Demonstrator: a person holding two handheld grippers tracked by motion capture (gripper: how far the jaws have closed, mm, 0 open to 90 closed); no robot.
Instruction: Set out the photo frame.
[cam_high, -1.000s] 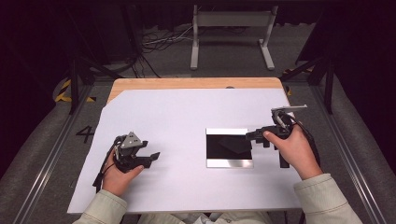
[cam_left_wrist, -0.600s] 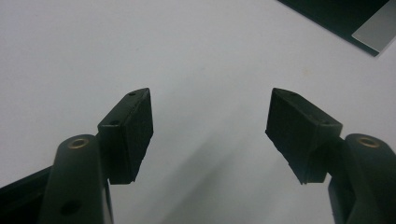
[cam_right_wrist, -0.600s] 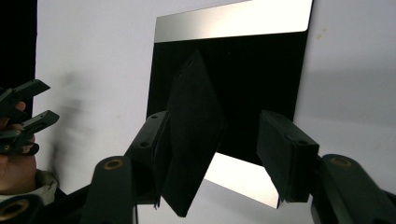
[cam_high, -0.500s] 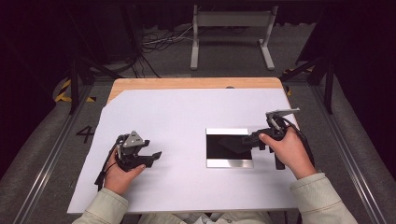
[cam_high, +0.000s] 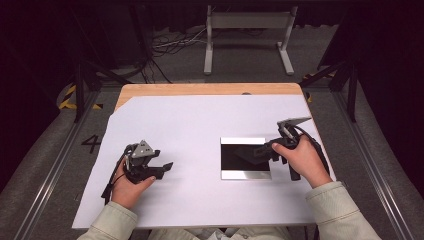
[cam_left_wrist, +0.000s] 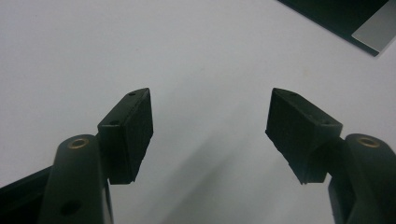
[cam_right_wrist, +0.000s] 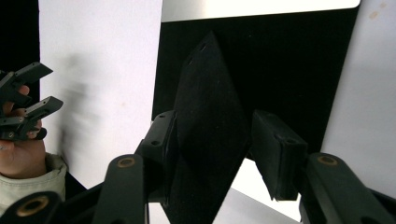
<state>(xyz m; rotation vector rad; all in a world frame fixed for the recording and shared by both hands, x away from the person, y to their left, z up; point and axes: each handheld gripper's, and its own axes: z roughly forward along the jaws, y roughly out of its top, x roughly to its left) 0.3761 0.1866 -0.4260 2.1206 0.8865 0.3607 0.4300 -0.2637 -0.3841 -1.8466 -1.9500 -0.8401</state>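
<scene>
**Right gripper lowered over the mirror-like panel, jaws closing**

Since the earlier frames the right gripper (cam_high: 250, 152) has sunk and slid left, from the right edge of the dark panel (cam_high: 245, 172) to above its right half, and its jaws have just been closing. In the right gripper view a black wedge-shaped piece (cam_right_wrist: 205, 135) stands between the two jaws; whether it is a solid part or the reflection of a jaw in the glossy surface cannot be told, nor whether the pads press on it. The gap between the jaws is partly closed. The left gripper (cam_high: 165, 167) has kept its place; its jaws are spread wide with nothing but bare sheet between them, as the left gripper view (cam_left_wrist: 210, 135) shows.

Containers: none can be made out on the table. Count: one panel, two grippers, one white sheet (cam_high: 185, 125).

The panel is square, black and reflective with pale bands along its far and near edges. It lies flat on the sheet, right of centre and nearer the person than the far edge. The sheet covers almost the whole wooden tabletop (cam_high: 200, 89), which shows as a strip along the far side. Open sheet lies between the two grippers, and a broad bare area lies beyond the panel toward the far edge.
</scene>
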